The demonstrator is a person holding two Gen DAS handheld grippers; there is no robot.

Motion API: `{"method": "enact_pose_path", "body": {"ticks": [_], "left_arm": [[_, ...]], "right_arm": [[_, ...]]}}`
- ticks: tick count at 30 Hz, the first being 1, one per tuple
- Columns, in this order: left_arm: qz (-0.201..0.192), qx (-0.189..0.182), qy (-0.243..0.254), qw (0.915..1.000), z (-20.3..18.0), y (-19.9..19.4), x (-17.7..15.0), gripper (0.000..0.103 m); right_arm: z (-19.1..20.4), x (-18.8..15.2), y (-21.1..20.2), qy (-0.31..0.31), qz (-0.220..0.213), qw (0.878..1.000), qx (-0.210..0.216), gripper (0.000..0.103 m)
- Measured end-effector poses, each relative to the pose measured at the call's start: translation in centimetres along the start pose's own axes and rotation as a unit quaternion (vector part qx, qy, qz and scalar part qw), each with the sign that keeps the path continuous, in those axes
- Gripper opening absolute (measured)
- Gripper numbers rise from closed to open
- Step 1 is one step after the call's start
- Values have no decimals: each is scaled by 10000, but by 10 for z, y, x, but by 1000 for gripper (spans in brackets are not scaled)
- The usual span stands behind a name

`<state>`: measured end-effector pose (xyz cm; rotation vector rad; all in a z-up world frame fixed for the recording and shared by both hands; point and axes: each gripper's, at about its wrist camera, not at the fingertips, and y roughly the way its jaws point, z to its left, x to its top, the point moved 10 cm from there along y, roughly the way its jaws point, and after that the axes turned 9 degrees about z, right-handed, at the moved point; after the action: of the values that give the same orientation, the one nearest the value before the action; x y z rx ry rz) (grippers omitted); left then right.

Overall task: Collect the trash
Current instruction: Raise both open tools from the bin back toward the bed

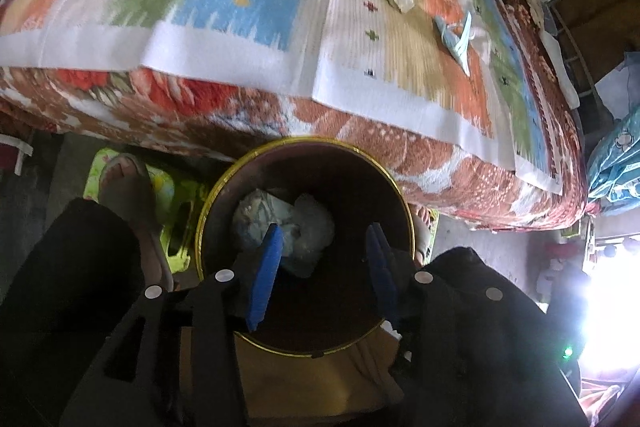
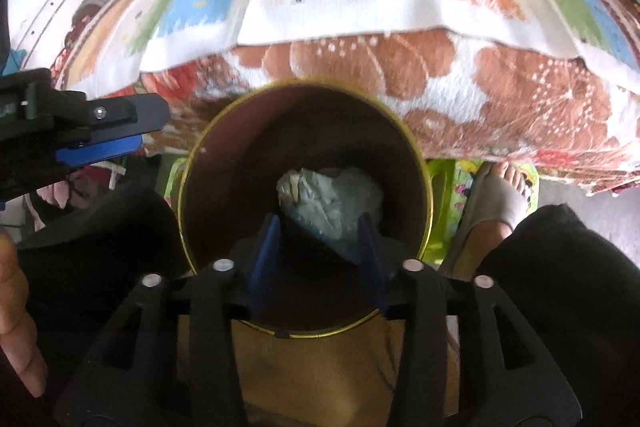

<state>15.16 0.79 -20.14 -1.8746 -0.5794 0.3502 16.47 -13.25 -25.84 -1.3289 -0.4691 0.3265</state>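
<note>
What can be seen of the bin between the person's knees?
The bin is round and open-topped, with a dark brown inner wall and a thin yellow-gold rim. It stands upright on the floor against the bed, between the person's dark-clad legs. At its bottom lies crumpled pale trash, bluish paper and whitish plastic by the look. The left gripper and right gripper hang over its mouth, jaws open and empty. No lid shows.

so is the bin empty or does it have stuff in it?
Not empty. Crumpled pale trash lies on the bottom of the round bin; most of the dark interior is bare.
</note>
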Motion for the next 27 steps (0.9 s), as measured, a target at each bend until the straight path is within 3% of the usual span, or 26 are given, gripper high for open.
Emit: {"method": "enact_pose_path", "body": {"ticks": [5,9,17,22,27], "left_arm": [[-282,115,-6,9995,3,-15,12,52],[-408,-8,-7,9992,5,-30,23,54],[-814,28,78,9966,6,-58,53,68],[-814,-188,-105,9964,13,-63,71,72],[-905,-414,-292,9946,15,-70,89,75]], "right_arm": [[3,8,-18,-38,-243,9996,125,44],[3,17,-37,-54,-499,9985,232,52],[5,44,-77,-264,-1022,9941,245,63],[7,62,-102,-443,-1301,9902,249,70],[-5,82,-110,-323,-1360,9899,225,70]]}}
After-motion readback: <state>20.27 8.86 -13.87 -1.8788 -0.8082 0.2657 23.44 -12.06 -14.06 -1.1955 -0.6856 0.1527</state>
